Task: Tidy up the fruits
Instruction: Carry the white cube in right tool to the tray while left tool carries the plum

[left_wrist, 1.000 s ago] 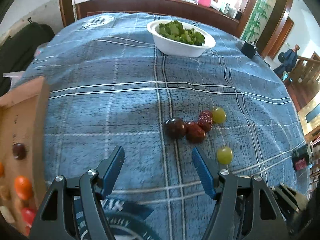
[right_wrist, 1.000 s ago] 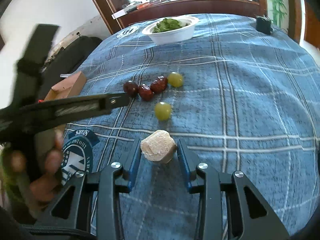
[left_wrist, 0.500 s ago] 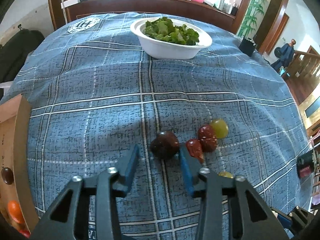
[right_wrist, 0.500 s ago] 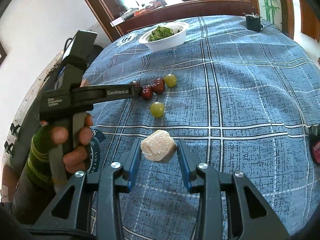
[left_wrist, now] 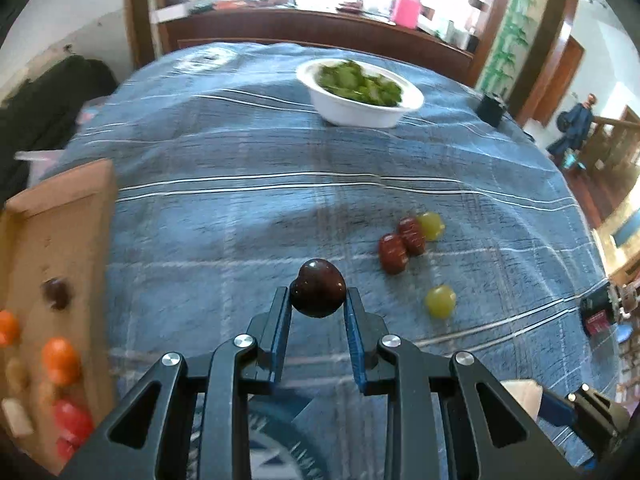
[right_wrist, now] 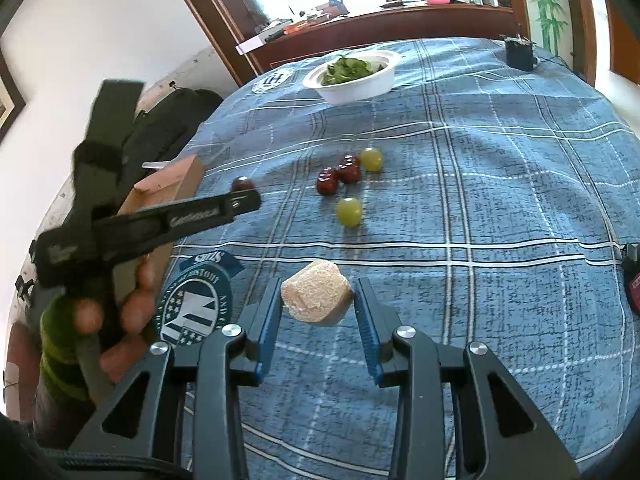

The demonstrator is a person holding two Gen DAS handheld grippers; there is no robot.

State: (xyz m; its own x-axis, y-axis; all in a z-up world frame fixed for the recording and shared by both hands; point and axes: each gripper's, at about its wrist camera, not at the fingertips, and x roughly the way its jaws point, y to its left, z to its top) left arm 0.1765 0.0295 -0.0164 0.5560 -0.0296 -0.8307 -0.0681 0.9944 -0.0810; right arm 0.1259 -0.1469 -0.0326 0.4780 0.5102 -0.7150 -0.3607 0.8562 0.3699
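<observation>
We have the left claw (left_wrist: pixel 318 300) clamped on the dark fruit (left_wrist: pixel 318 293); the wooden tray (left_wrist: pixel 60 248) lies to its left, nearer than to the right claw (right_wrist: pixel 318 306), clamped on the pale chunk (right_wrist: pixel 317 299).

The left gripper (left_wrist: pixel 318 305), held in a bare hand (right_wrist: pixel 116 312) with a green sleeve, is clamped closed. The right gripper (right_wrist: pixel 317 299) is likewise closed, pointing forward.
</observation>
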